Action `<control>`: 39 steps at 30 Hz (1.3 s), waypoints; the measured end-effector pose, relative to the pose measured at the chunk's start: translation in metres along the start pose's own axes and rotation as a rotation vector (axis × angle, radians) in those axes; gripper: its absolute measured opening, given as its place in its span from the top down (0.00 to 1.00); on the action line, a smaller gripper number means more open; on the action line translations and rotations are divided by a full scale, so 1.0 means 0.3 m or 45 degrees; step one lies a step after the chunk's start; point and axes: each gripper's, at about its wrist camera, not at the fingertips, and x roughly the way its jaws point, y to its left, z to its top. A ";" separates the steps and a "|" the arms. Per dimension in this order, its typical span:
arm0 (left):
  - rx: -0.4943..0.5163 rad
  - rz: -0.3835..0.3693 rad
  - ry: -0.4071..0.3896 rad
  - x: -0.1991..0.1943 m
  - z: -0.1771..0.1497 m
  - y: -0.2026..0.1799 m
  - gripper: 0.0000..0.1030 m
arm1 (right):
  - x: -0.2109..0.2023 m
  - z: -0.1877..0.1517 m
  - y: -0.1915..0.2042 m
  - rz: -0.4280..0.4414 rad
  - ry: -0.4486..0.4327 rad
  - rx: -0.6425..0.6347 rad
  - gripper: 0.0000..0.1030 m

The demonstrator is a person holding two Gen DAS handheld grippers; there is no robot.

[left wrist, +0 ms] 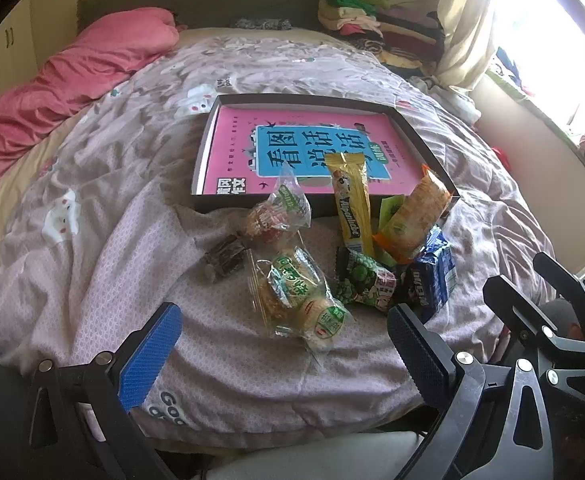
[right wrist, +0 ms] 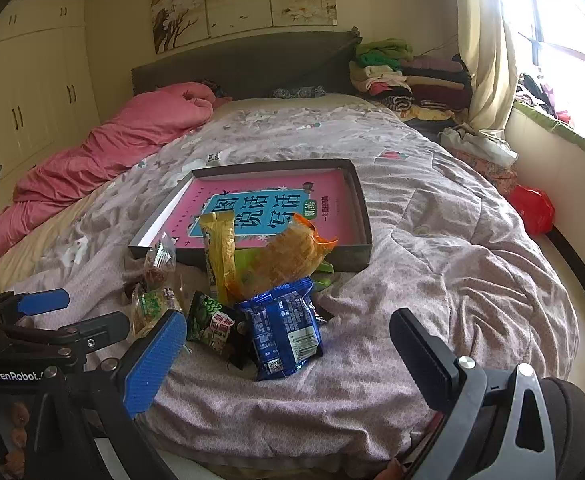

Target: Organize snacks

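Observation:
A pile of snacks lies on the quilt in front of a shallow dark box (left wrist: pixel 202 152) (right wrist: pixel 362 216) lined with a pink book. In the pile are clear packs with green labels (left wrist: pixel 292 284) (right wrist: pixel 152 304), a yellow stick pack (left wrist: pixel 352 204) (right wrist: pixel 218 256), an orange pack (left wrist: pixel 416 208) (right wrist: pixel 292 252), a green pea pack (left wrist: pixel 362 280) (right wrist: pixel 210 322), a blue pack (left wrist: pixel 432 276) (right wrist: pixel 288 332) and a small dark sweet (left wrist: pixel 226 258). My left gripper (left wrist: pixel 284 344) hovers open just short of the clear packs. My right gripper (right wrist: pixel 288 352) hangs open around the blue pack's near side, holding nothing.
The snacks lie on a patterned lilac quilt (left wrist: pixel 104 184) (right wrist: pixel 452 240) over a bed. A pink duvet (left wrist: pixel 72 92) (right wrist: pixel 124 140) lies at the left, folded clothes (left wrist: pixel 368 24) (right wrist: pixel 408 76) are stacked at the headboard, and a red bag (right wrist: pixel 532 208) sits by the window wall.

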 end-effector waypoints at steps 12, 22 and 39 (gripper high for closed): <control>0.004 -0.003 -0.006 -0.001 -0.002 -0.002 0.01 | 0.002 -0.002 -0.003 0.004 0.001 0.007 0.00; 0.006 -0.006 -0.004 0.000 -0.001 -0.004 0.01 | 0.005 -0.004 -0.006 0.003 0.004 0.011 0.00; 0.002 -0.021 0.017 0.019 -0.009 0.001 0.01 | 0.014 -0.008 -0.014 -0.001 0.019 0.025 0.00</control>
